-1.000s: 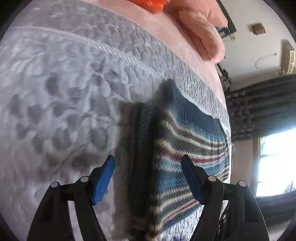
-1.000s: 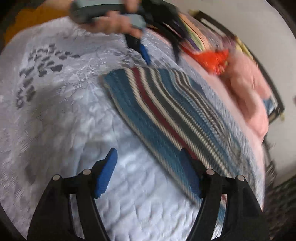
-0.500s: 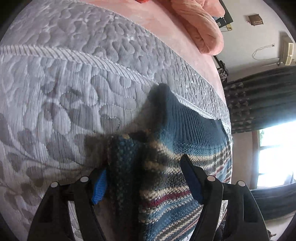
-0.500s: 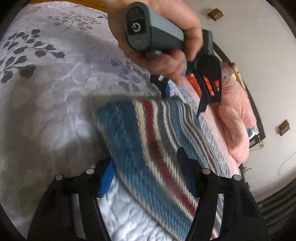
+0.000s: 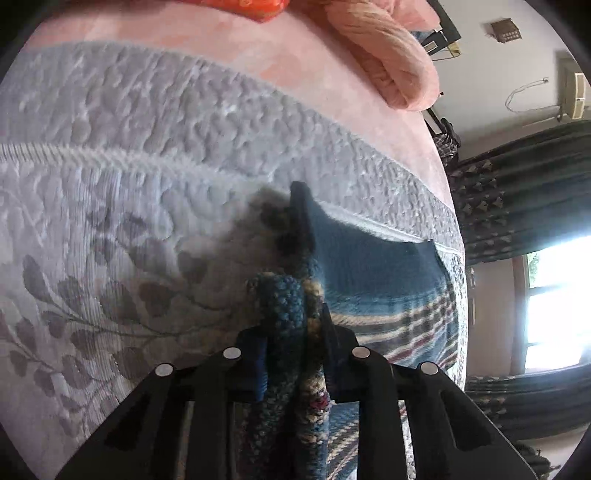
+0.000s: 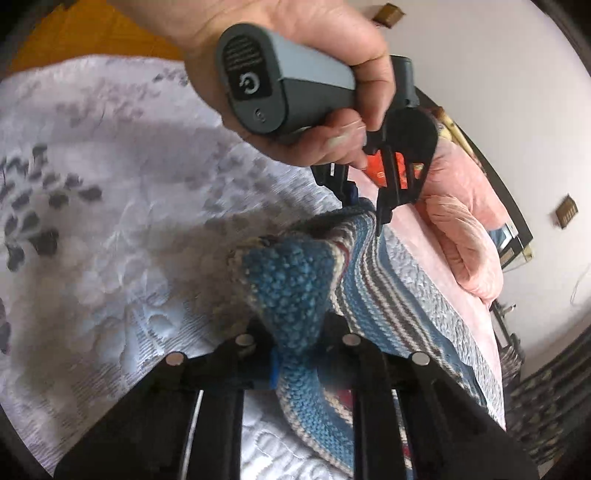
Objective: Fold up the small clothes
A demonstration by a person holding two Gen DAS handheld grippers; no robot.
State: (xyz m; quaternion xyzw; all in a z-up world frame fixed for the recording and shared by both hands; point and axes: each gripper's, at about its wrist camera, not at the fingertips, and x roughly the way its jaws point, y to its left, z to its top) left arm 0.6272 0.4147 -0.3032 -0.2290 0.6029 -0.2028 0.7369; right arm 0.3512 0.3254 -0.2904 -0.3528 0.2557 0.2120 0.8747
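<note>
Left wrist view: A bed (image 5: pixel 110 229) fills most of the picture. It has a grey cover with bumpy stitching and a leaf pattern. Past the grey part lies a pink blanket (image 5: pixel 332 96), and a rolled peach-pink cushion (image 5: pixel 391 70) sits on it near the far edge. A bit of orange cloth (image 5: pixel 255 7) peeks in at the top and is cut off. On the right is a pale wall, dark patterned curtains (image 5: pixel 524 192) and a very bright window (image 5: pixel 554 295); nothing can be made out through it. The left gripper (image 5: pixel 293 354) is squeezed tight on a bunched edge of the striped knit garment (image 5: pixel 376 273). The rest of the garment lies flat on the bed, stretching away to the right. The part between the black fingers is dark and hard to see.

Right wrist view: The same grey leafy bed cover (image 6: pixel 92 221) is here, a bit blurry. An orange-brown patch shows at the top left. The pink blanket and cushion lie along the right side, under a pale wall. The right gripper (image 6: pixel 299 354) is clamped on a blue corner of the garment (image 6: pixel 295 288), which bulges up between its fingers. Further off, a hand (image 6: pixel 295 74) holds the grey handle of the left gripper, which pinches the far edge of the garment. The hand hides part of the bed behind it.
</note>
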